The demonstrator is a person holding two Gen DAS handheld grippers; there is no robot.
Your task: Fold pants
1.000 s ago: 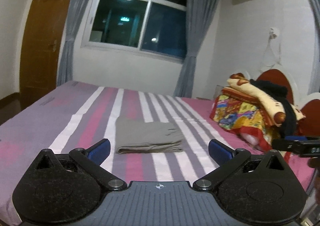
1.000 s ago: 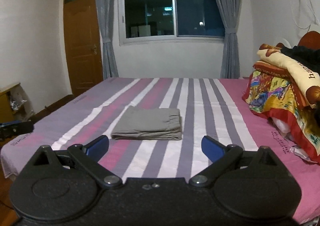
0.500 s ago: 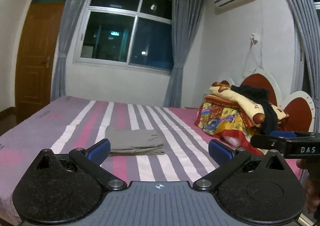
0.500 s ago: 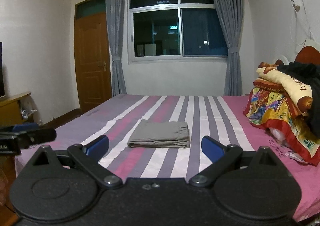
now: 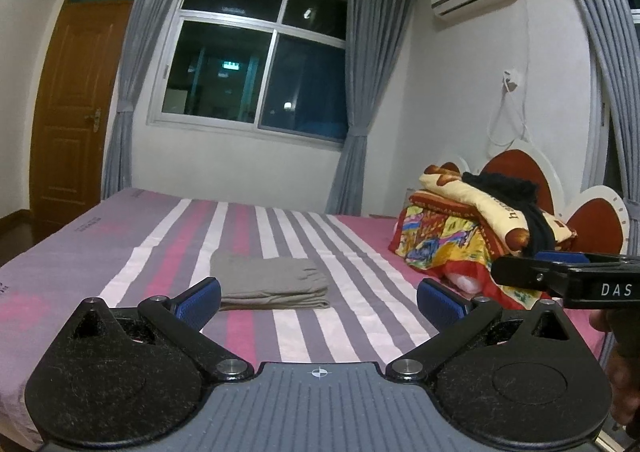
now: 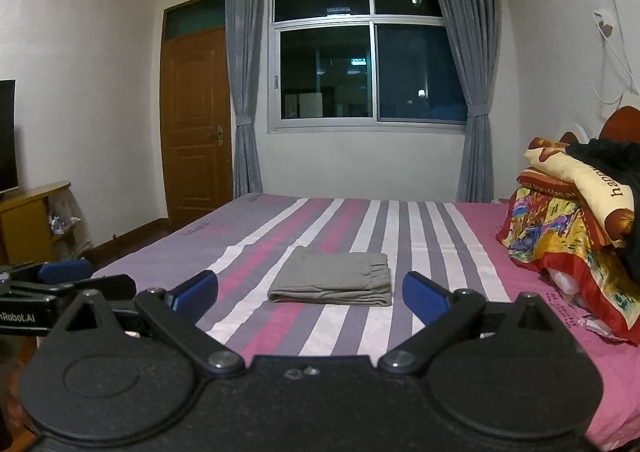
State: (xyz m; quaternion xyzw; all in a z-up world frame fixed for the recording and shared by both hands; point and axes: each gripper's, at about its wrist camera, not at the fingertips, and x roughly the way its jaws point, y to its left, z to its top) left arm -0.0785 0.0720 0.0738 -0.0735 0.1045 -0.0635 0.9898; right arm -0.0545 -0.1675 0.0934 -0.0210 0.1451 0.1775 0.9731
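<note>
The left gripper (image 5: 319, 302) has black linkage arms with silver pivot screws, blue ribbed pads (image 5: 200, 302), round black side housings flecked with lint, and a ribbed grey base bearing a small crosshair mark. The right gripper (image 6: 310, 294) is alike, with an all-black base. White lettering shows on each gripper's side. A dim strip of hand (image 5: 622, 384) edges the left view.

Cloth, matt plastic and polished wood in front of you.

Your pants (image 6: 332, 279) are soft, matt grey cloth on the smooth striped cotton sheet of the bed (image 6: 436, 236). Each gripper, left gripper (image 5: 319, 302) and right gripper (image 6: 310, 294), is dull black plastic flecked with lint, with ribbed blue rubber pads (image 5: 199, 302) and shiny metal pivot pins. The door (image 6: 196, 124) is glossy varnished wood; the curtains (image 5: 360, 100) are grey woven fabric.
</note>
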